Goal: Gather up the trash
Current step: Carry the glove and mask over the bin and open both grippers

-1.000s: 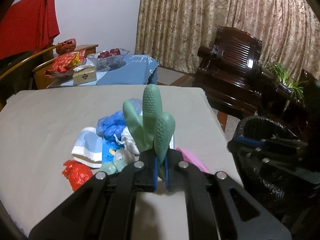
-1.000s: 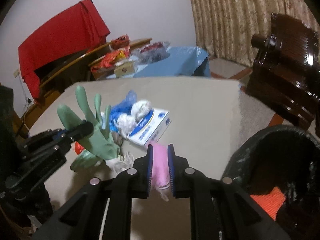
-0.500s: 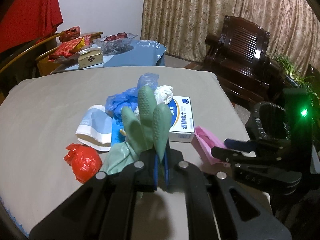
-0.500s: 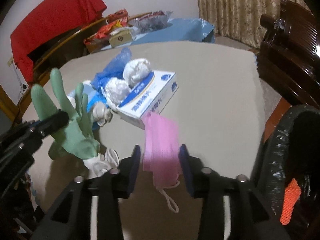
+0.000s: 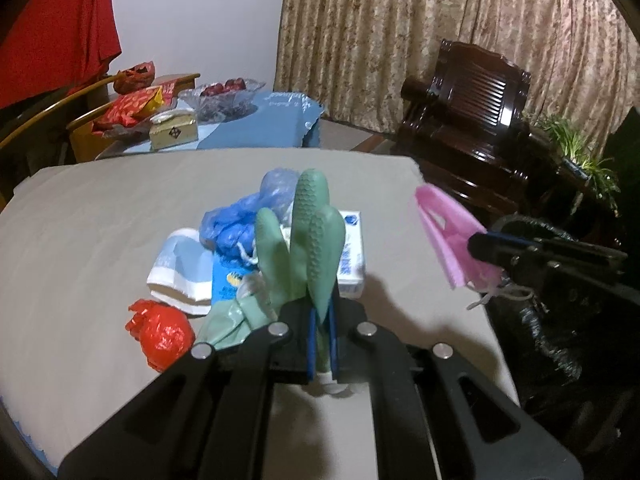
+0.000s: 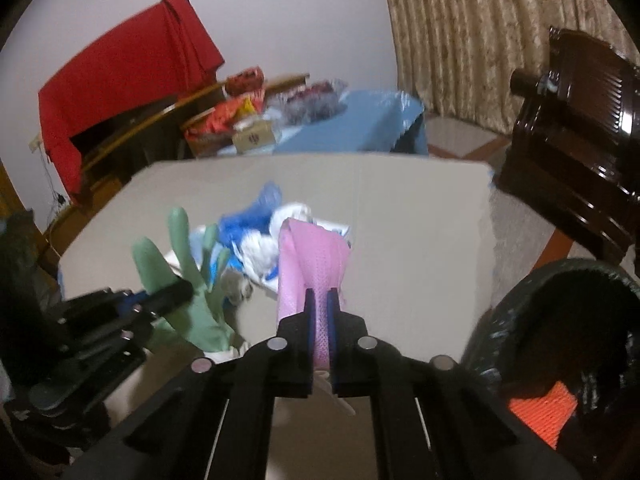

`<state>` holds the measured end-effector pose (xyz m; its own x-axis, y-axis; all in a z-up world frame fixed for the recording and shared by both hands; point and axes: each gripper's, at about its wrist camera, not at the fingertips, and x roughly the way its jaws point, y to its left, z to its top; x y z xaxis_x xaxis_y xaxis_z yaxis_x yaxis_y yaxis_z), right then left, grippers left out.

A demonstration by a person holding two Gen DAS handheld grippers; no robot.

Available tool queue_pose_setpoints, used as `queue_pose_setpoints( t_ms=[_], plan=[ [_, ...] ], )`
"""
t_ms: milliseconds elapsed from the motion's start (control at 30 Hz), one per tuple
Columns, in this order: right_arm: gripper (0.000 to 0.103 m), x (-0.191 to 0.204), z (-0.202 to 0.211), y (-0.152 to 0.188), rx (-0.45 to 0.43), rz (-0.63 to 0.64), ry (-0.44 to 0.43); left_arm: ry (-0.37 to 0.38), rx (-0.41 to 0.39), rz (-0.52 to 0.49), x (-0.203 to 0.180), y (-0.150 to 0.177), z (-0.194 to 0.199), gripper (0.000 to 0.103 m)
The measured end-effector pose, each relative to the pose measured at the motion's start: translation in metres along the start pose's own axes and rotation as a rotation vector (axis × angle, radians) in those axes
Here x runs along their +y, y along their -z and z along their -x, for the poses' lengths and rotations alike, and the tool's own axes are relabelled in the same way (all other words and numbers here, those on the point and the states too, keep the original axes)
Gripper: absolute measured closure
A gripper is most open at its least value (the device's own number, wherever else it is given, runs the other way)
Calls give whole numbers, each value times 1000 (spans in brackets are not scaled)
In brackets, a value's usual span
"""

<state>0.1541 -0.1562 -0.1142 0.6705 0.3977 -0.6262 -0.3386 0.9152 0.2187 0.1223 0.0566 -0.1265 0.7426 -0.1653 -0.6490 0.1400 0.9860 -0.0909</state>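
Note:
My left gripper [image 5: 322, 316] is shut on a green rubber glove [image 5: 308, 236] and holds it upright above the table; it also shows in the right wrist view [image 6: 188, 280]. My right gripper [image 6: 322, 300] is shut on a pink face mask [image 6: 314, 264], lifted off the table; the mask shows at the right of the left wrist view [image 5: 448, 236]. A black bin with a bag liner [image 6: 560, 320] stands at the table's right edge. A trash pile lies mid-table: a blue plastic bag [image 5: 240, 220], a white and blue box [image 5: 352, 256], a red crumpled bag [image 5: 160, 330].
The grey table [image 5: 100, 220] ends at the right by the bin [image 5: 560, 340]. A dark wooden armchair [image 5: 472, 108] stands beyond. A blue-covered side table [image 5: 256, 128] with a glass bowl and a small box is behind. A red cloth [image 6: 120, 92] hangs at the left.
My right gripper shut on the pink mask and lifted it off the table. My left gripper kept hold of the green glove and stays over the trash pile.

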Motion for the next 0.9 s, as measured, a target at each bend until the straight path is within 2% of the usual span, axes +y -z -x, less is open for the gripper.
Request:
queue_pose_setpoints(
  t_ms=[233,500,900],
  plan=[
    [97,-8,42,-9,-75,-22,20,43,-43,-26,-26,-15,18,99],
    [97,-24,81,-14,-127,-44,74,95,-55,-53,-58,-27,25,99],
    [97,-67,133,0,-183,-106,200,244,-83,-146,-128,-37,33,99]
  ],
)
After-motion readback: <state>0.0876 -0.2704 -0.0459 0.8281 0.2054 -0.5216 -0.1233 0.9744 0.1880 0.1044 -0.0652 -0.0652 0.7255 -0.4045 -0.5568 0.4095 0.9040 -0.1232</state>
